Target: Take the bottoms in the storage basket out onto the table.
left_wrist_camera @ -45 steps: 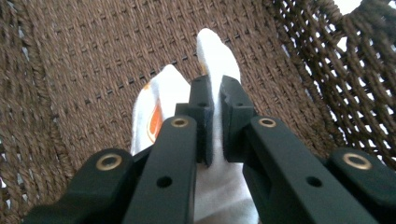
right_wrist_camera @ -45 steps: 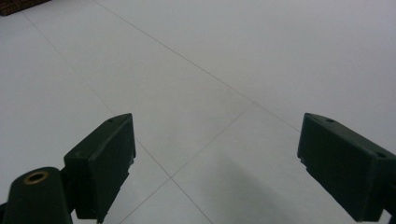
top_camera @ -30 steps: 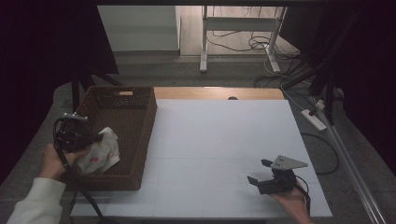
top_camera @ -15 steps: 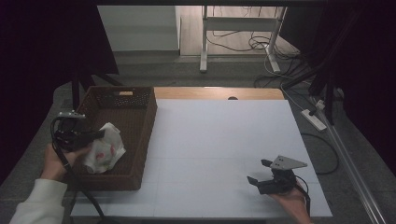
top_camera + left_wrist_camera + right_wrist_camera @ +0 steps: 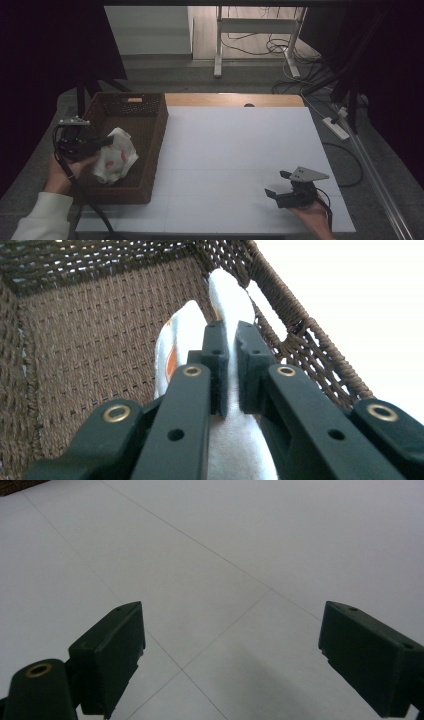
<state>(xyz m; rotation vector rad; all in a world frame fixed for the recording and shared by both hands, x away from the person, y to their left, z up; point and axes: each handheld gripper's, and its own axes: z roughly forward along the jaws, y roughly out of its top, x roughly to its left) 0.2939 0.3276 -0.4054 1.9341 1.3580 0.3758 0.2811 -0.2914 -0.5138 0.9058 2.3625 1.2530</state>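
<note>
White surface (image 5: 235, 150) ran wide and bare across the table, with a brown wicker basket (image 5: 150, 145) standing at its left end. Left hand-held gripper (image 5: 102, 142) hung over the basket, jaws clamped on a fold of a white cloth (image 5: 116, 157) with red-orange markings; the left gripper view showed the cloth (image 5: 225, 295) pinched between the two black jaws, above the woven basket floor (image 5: 90, 340). Cloth hung inside the basket walls, near the right-hand side; whether its lower edge touched the floor could not be told. Right hand-held gripper (image 5: 285, 192) rested low at the near right of the surface, jaws spread wide with nothing between them.

Judgement: cloth was being handled at the basket, either lifted out or set in. To do it well, keep the pinch firm on the fold, move straight up or down clear of the wicker rim so the fabric does not snag on the weave, and keep the basket from tipping.
</note>
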